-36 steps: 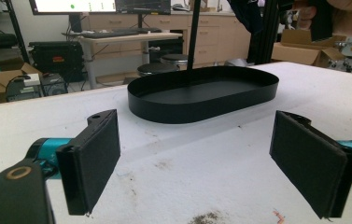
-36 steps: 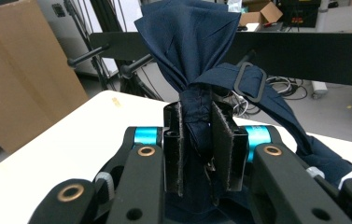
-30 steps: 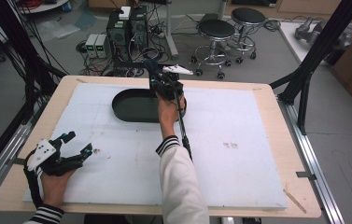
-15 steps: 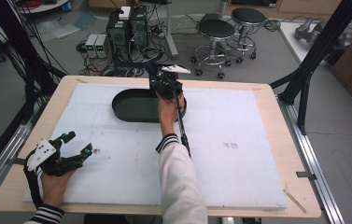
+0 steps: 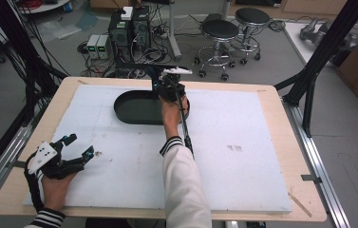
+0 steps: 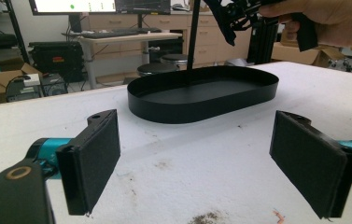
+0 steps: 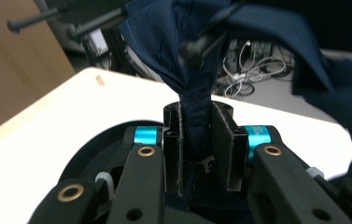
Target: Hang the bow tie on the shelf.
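My right gripper [image 5: 170, 84] hovers over the right end of a black oval tray [image 5: 119, 111] at the back of the table. In the right gripper view this gripper [image 7: 197, 140] is shut on a bunched dark blue cloth [image 7: 197, 112] that rises and spreads above the jaws. In the left gripper view a thin black rod [image 6: 192, 42] drops from beside that gripper into the tray [image 6: 201, 105]. My left gripper [image 5: 79, 145] rests near the table's front left corner, open, with nothing between its pads [image 6: 94, 158]. It faces the tray.
A white foam board [image 5: 238, 156] covers the wooden tabletop [image 5: 300, 190]. The right gripper's cable [image 5: 184, 123] trails back along the sleeve. Stools [image 5: 219, 31] and computer boxes [image 5: 129, 28] stand on the floor beyond the far edge. Black frame posts [image 5: 309, 80] flank the table.
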Demonstrator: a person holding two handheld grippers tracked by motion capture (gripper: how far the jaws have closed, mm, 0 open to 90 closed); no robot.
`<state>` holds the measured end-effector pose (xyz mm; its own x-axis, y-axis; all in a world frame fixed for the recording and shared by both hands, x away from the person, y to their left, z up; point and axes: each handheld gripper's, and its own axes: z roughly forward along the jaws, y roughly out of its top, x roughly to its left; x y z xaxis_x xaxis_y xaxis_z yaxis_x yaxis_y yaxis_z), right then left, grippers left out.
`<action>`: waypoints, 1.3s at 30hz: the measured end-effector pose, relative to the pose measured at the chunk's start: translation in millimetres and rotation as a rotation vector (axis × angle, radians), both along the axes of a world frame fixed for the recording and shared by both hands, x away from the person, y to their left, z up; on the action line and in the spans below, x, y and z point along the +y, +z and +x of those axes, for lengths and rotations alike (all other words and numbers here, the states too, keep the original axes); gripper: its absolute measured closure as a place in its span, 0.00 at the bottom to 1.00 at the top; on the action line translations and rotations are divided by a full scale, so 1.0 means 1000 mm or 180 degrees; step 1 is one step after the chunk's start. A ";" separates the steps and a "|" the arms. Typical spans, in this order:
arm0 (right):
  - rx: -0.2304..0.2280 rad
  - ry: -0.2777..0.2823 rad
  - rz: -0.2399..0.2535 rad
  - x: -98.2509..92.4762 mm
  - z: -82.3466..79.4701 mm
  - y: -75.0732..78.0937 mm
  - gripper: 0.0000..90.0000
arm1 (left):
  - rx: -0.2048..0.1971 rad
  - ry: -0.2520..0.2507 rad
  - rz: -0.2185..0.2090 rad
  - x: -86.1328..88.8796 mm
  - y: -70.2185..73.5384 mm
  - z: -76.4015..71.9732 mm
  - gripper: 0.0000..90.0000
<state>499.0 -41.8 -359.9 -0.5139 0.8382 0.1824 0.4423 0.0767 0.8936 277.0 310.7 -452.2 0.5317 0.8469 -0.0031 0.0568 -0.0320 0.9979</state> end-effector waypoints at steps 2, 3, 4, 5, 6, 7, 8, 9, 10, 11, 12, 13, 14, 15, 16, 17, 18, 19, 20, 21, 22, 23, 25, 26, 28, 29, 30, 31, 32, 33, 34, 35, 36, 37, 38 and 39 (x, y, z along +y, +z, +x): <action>0.0009 0.0045 -0.0018 0.001 0.000 0.000 0.83 | 0.0001 0.0000 0.0002 0.000 0.000 0.000 0.18; 0.0028 0.0062 -0.0040 0.002 0.000 -0.001 0.83 | 0.0001 0.0000 0.0001 0.000 0.000 0.000 0.18; 0.0050 0.0080 -0.0064 0.003 0.000 -0.002 0.83 | -0.0002 0.0002 0.0000 0.000 0.000 0.000 0.18; 0.0113 0.0099 -0.0133 0.004 0.001 -0.004 0.83 | -0.0001 0.0001 0.0002 0.000 0.000 0.000 0.18; 0.0150 0.0121 -0.0176 0.004 0.001 -0.006 0.83 | -0.0003 0.0001 0.0001 0.000 0.000 0.000 0.18; 0.0183 0.0123 -0.0185 0.004 0.001 -0.007 0.83 | -0.0003 0.0000 0.0003 0.000 0.000 0.000 0.18; 0.0192 0.0120 -0.0157 0.004 0.001 -0.007 0.83 | 0.0000 -0.0001 0.0003 0.000 0.000 0.000 0.18; 0.0191 0.0125 -0.0143 0.003 0.001 -0.006 0.83 | -0.0003 0.0000 0.0002 0.000 0.000 0.000 0.18; 0.0170 0.0131 -0.0165 0.004 0.001 -0.006 0.83 | -0.0002 0.0001 0.0001 0.000 0.000 0.000 0.18; 0.0157 0.0126 -0.0202 0.004 0.000 -0.005 0.83 | -0.0001 0.0000 -0.0001 0.000 0.000 0.000 0.18; 0.0160 0.0130 -0.0221 0.004 0.000 -0.005 0.83 | -0.0001 0.0001 0.0000 0.000 0.000 0.000 0.18; 0.0160 0.0130 -0.0221 0.004 0.000 -0.005 0.83 | -0.0003 0.0002 -0.0001 0.000 0.000 0.000 0.18; 0.0164 0.0129 -0.0213 0.003 0.000 -0.005 0.83 | 0.0000 -0.0001 0.0003 0.000 0.000 0.000 0.18; 0.0167 0.0134 -0.0208 0.003 0.000 -0.005 0.82 | -0.0001 -0.0001 0.0002 0.000 0.000 0.000 0.18; 0.0161 0.0144 -0.0179 0.002 0.000 -0.004 0.80 | -0.0004 0.0000 0.0000 0.000 0.000 0.000 0.18; 0.0156 0.0152 -0.0168 0.002 0.000 -0.004 0.75 | -0.0005 -0.0002 0.0001 0.000 0.000 0.000 0.18; 0.0146 0.0158 -0.0181 0.002 -0.001 -0.003 0.69 | -0.0013 -0.0013 0.0007 0.000 0.000 0.000 0.18; 0.0139 0.0139 -0.0211 0.003 -0.002 -0.003 0.63 | -0.0018 -0.0015 0.0033 -0.001 0.000 -0.001 0.18; 0.0128 0.0122 -0.0258 0.003 -0.003 -0.001 0.60 | -0.0034 -0.0029 0.0060 -0.001 0.000 -0.001 0.18; 0.0106 0.0117 -0.0299 0.003 -0.004 0.000 0.56 | -0.0034 -0.0029 0.0060 -0.001 0.000 -0.001 0.18; 0.0089 0.0126 -0.0322 0.004 -0.005 0.002 0.52 | -0.0037 -0.0028 0.0050 -0.002 0.000 -0.001 0.18; 0.0079 0.0133 -0.0344 0.004 -0.007 0.004 0.49 | -0.0037 -0.0027 0.0060 -0.002 0.000 -0.001 0.18; 0.0059 0.0229 -0.0392 0.004 -0.011 0.007 0.38 | -0.0031 -0.0024 0.0061 -0.001 0.000 -0.001 0.18; 0.0076 0.0275 -0.0396 0.004 -0.014 0.009 0.34 | -0.0031 -0.0024 0.0061 -0.001 0.000 -0.001 0.18; 0.0045 0.0323 -0.0467 0.002 -0.018 0.013 0.30 | -0.0026 -0.0016 0.0052 -0.002 0.000 -0.001 0.18; 0.0018 0.0353 -0.0452 -0.001 -0.020 0.015 0.29 | -0.0028 -0.0015 0.0061 -0.002 0.000 -0.001 0.18; 0.0020 0.0388 -0.0391 -0.003 -0.022 0.016 0.27 | -0.0041 -0.0018 0.0066 -0.002 0.000 -0.001 0.18; 0.0049 0.0430 -0.0314 -0.006 -0.024 0.017 0.27 | -0.0047 -0.0019 0.0080 -0.003 0.000 -0.001 0.18; 0.0049 0.0430 -0.0314 -0.006 -0.024 0.017 0.27 | -0.0045 -0.0014 0.0089 -0.003 0.000 -0.001 0.18; 0.0053 0.0476 -0.0284 -0.008 -0.026 0.018 0.26 | -0.0052 -0.0013 0.0089 -0.003 0.000 -0.001 0.18; 0.0053 0.0512 -0.0288 -0.009 -0.029 0.019 0.24 | -0.0054 -0.0015 0.0089 -0.003 0.000 -0.001 0.18; 0.0096 0.0647 -0.0290 -0.012 -0.037 0.022 0.23 | -0.0055 -0.0017 0.0092 -0.003 0.000 -0.001 0.18; 0.0054 0.0698 -0.0298 -0.015 -0.043 0.023 0.23 | -0.0055 -0.0016 0.0091 -0.003 0.000 -0.001 0.18; 0.0054 0.0698 -0.0298 -0.015 -0.043 0.023 0.23 | -0.0055 -0.0018 0.0093 -0.003 0.000 -0.001 0.18; 0.0015 0.0762 -0.0299 -0.018 -0.049 0.025 0.22 | -0.0056 -0.0018 0.0091 -0.003 0.000 -0.001 0.18; -0.0007 0.0827 -0.0287 -0.023 -0.057 0.028 0.21 | -0.0054 -0.0017 0.0092 -0.003 0.000 -0.001 0.18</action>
